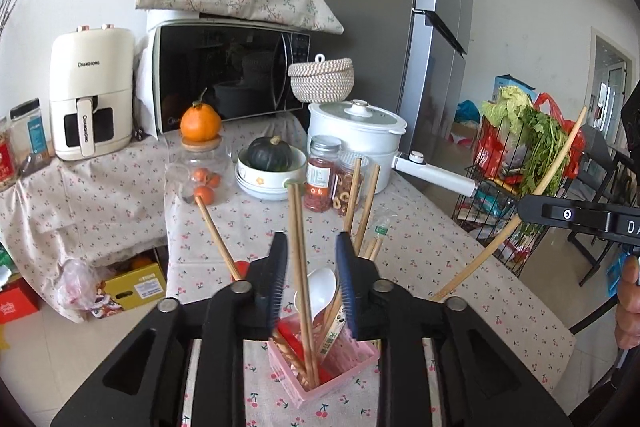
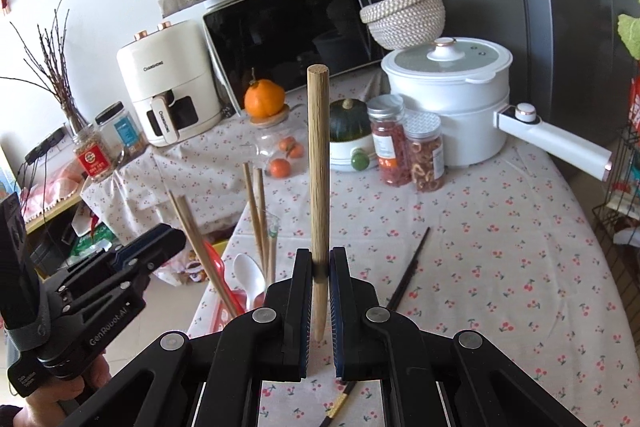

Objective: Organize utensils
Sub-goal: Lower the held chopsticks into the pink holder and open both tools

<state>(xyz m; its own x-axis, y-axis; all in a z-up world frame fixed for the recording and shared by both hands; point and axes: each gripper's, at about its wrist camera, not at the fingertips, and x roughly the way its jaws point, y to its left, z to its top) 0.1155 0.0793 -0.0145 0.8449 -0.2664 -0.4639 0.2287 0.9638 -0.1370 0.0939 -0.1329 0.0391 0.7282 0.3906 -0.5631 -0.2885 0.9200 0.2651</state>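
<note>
Right gripper (image 2: 320, 267) clamped tight on a pale, round wooden chopstick (image 2: 318, 163), standing upright, blunt end high above the fingertips. Left gripper (image 1: 312, 269) parted, poised over the pink holder (image 1: 352, 361), two tan chopsticks (image 1: 301, 275) standing loose between its fingers.

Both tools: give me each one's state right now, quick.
Left tool: open, around chopsticks standing in pink holder.
Right tool: closed on wooden stick.
</note>
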